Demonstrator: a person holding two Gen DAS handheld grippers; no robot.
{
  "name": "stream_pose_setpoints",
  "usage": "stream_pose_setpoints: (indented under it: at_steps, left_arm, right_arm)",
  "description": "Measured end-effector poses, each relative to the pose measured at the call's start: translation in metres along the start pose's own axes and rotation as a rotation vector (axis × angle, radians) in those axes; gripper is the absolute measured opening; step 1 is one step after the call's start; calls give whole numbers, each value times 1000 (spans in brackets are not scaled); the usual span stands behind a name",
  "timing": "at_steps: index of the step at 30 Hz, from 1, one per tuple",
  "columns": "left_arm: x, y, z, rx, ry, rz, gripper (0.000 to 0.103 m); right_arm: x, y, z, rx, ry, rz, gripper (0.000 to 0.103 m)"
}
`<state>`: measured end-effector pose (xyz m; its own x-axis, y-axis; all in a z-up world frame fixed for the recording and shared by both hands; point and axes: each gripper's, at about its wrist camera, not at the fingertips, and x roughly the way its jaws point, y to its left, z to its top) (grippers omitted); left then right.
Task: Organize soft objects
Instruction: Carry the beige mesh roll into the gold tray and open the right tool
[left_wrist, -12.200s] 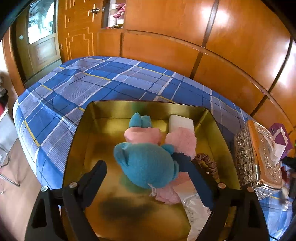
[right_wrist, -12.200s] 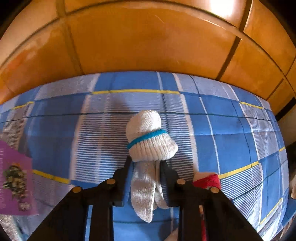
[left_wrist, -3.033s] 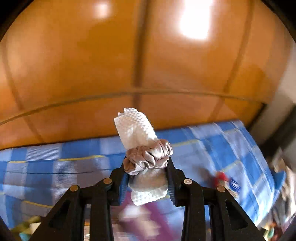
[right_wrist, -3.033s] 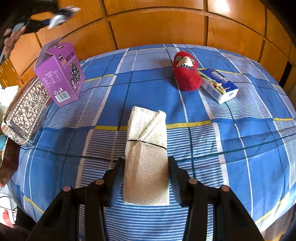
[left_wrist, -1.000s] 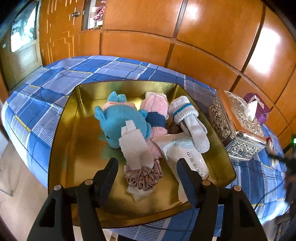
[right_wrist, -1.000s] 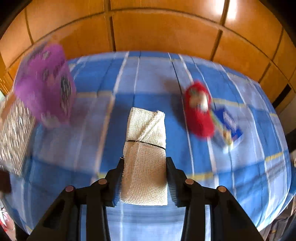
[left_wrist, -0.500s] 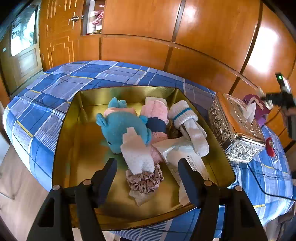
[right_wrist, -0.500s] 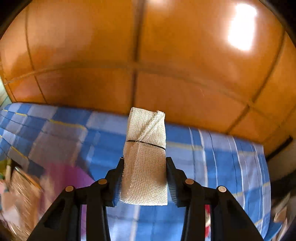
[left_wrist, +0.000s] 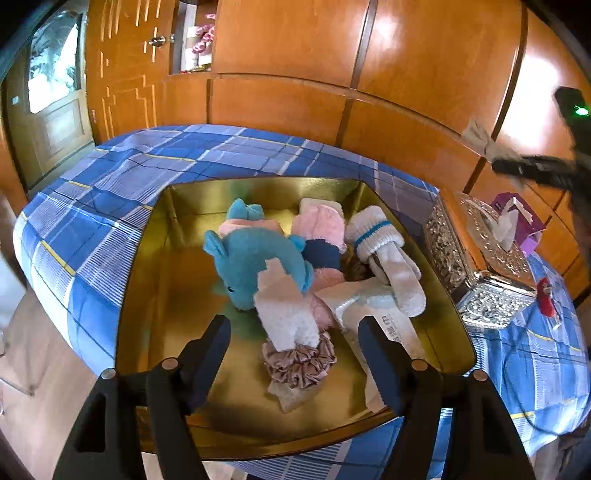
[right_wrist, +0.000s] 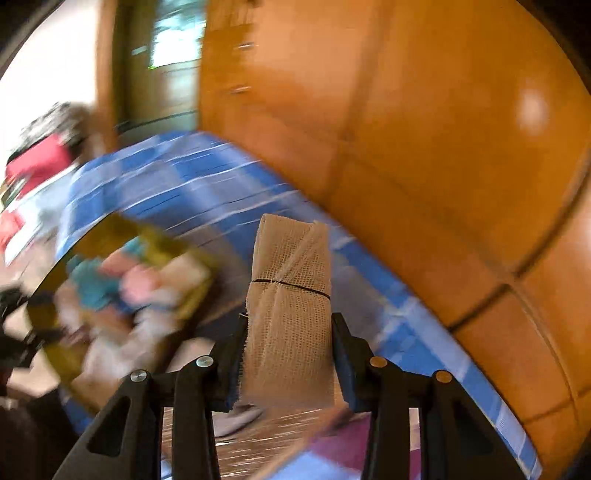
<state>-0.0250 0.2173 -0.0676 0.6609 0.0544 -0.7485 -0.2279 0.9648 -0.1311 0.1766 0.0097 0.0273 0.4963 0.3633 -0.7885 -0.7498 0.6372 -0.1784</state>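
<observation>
A gold tray (left_wrist: 155, 295) on the blue checked cloth holds a blue plush (left_wrist: 251, 266), pink soft pieces (left_wrist: 317, 225), a white sock with a blue band (left_wrist: 384, 254), a plastic packet (left_wrist: 373, 310) and a white cloth roll in a mauve scrunchie (left_wrist: 299, 358). My left gripper (left_wrist: 293, 336) hovers over the roll, its jaws opening, pads clear of it. My right gripper (right_wrist: 288, 347) is shut on a folded mesh cloth bundle (right_wrist: 290, 295) tied with a black band. It is carried in the air, and the tray (right_wrist: 110, 229) shows blurred to its left.
An ornate silver tissue box (left_wrist: 476, 273) stands right of the tray, with a purple box (left_wrist: 517, 221) behind it. A red soft item (left_wrist: 546, 295) lies on the cloth at far right. Wooden panels close the back. The other gripper (left_wrist: 535, 170) appears at upper right.
My left jaws have spread wider over the released scrunchie roll. My right gripper has swung with the mesh bundle from above the cloth to where the gold tray comes into sight.
</observation>
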Motion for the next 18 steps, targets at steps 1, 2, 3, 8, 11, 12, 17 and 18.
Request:
stream_pose_setpoints:
  at_steps: [1,2,3,8,11,12,17,18]
  left_arm:
    - [-1,1,0,-2,-5,11,74]
    - [-2,1,1,-7,-8,19,74]
    - [-2,3,1,-12,-9,27,74]
    - [-6,8,1,-20,-26,77,75]
    - [-9,8,1,-15,-37,93,75]
    - [-10,8,1,-16,-41,93,75]
    - [-13,9,2,-17,-53,100,76]
    - [-13,10,3,-19,-55,104,76]
  right_arm:
    - [-2,16,-4,-13,7,19,41]
    - [-1,30,-8,-19,12,38,41]
    - [-1,37,-10,-19,12,52,41]
    - [-7,82,-21,23,-8,120,41]
    - [-6,109,-24,12,-4,141,41]
    - [-4,122,-27,-1,0,147,41]
    - [15,160,-32,-20,49,150,41]
    - [19,165,-33,-17,60,149,41]
